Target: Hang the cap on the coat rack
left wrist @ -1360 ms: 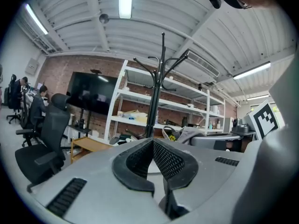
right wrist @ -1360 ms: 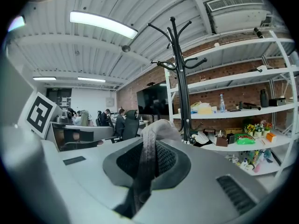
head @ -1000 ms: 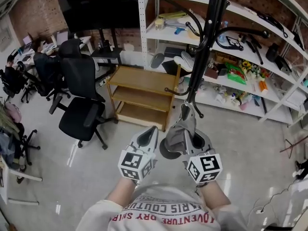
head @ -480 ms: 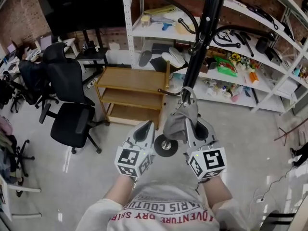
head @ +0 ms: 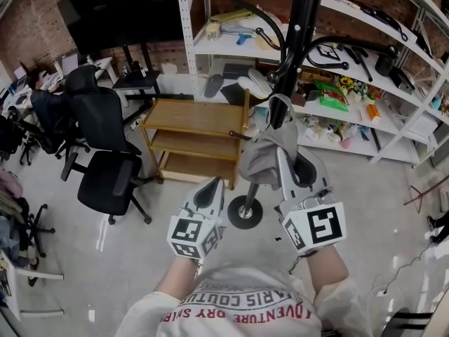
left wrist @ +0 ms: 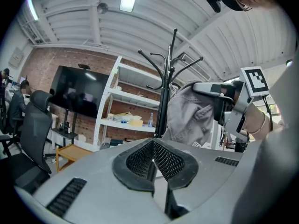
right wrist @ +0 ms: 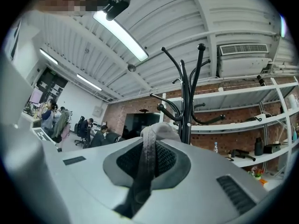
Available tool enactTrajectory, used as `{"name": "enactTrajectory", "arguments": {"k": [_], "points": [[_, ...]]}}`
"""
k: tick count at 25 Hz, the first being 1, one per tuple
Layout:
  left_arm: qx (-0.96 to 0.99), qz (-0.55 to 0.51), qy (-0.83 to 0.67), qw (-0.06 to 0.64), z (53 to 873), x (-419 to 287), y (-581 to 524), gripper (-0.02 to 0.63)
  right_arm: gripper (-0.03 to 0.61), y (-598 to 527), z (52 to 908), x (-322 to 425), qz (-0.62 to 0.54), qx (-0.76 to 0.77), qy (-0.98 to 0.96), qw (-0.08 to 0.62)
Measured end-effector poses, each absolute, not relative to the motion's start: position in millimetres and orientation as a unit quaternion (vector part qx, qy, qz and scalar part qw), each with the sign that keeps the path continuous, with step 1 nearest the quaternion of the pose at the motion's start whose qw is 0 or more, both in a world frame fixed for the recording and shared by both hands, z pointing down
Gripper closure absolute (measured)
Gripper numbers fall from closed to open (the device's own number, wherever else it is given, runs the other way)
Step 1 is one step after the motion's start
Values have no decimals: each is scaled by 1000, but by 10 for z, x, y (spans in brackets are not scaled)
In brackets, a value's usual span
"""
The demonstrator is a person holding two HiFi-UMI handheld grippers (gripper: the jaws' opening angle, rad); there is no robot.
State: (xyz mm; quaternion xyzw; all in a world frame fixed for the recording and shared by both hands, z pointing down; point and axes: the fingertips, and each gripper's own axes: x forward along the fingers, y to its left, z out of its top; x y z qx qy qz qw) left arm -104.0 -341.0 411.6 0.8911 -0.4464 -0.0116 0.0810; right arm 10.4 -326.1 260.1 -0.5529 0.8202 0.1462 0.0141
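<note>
The grey cap (head: 261, 159) hangs from my right gripper (head: 284, 161), which is shut on its fabric band and held up just in front of the black coat rack (head: 298, 41). In the right gripper view the cap's band (right wrist: 147, 146) runs between the closed jaws, and the rack's curved hooks (right wrist: 174, 113) rise just beyond. My left gripper (head: 215, 183) is lower and to the left, shut with nothing in it. From the left gripper view, the cap (left wrist: 189, 115) and the rack's pole (left wrist: 164, 90) stand ahead of the closed left gripper (left wrist: 153, 144).
The rack's round base (head: 245, 213) rests on the floor between my grippers. A low wooden shelf cart (head: 196, 135) stands left of it, black office chairs (head: 112, 170) further left. White shelving (head: 351, 69) full of tools runs behind the rack.
My right gripper has risen with the cap, up toward the rack's lower hooks. The left gripper has stayed low and shut.
</note>
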Motion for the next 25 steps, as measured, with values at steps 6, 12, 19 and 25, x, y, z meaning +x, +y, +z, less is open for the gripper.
{"name": "enactTrajectory", "arguments": {"k": [6, 12, 19, 25], "points": [[887, -6, -455, 74, 4100, -973, -3376, 607, 554, -3153, 2255, 46, 182, -530, 827, 37], [884, -3, -462, 72, 4090, -959, -3327, 607, 554, -2998, 1937, -46, 209, -502, 837, 60], [876, -11, -475, 83, 4119, -1005, -3322, 607, 554, -2982, 1798, -131, 235, -483, 841, 64], [874, -11, -477, 90, 4155, -1002, -3277, 607, 554, -3275, 1909, -62, 207, -501, 839, 48]]}}
